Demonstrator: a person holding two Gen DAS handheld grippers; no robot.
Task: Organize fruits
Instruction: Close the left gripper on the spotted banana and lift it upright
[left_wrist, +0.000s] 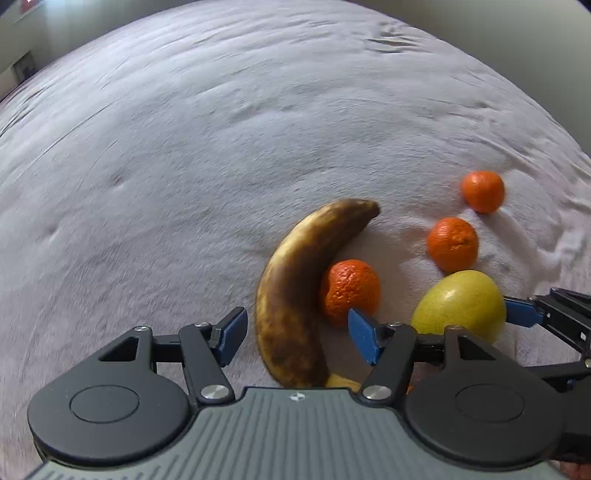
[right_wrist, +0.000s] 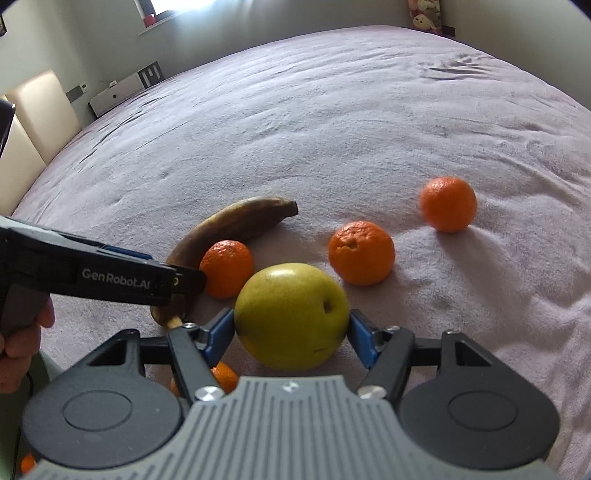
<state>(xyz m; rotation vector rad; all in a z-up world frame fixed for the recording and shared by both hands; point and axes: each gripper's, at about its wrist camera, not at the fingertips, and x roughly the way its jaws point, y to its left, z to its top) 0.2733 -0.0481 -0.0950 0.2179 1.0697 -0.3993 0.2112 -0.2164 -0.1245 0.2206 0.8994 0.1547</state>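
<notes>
The green apple sits clamped between the blue pads of the right hand-held gripper, just above or on the bed, with three mandarins nearby: one tucked against the inner curve of the overripe banana, a second just beyond the apple, a third farther out. The left hand-held gripper stands open astride the banana's lower half, neither pad pressing on it. The risks, as I judge them: the soft, brown banana may bruise or split under a hard squeeze; the left gripper's right pad, nearly touching the near mandarin, may nudge it and set it rolling on the plush cover; and the round apple could slip if tilted.
</notes>
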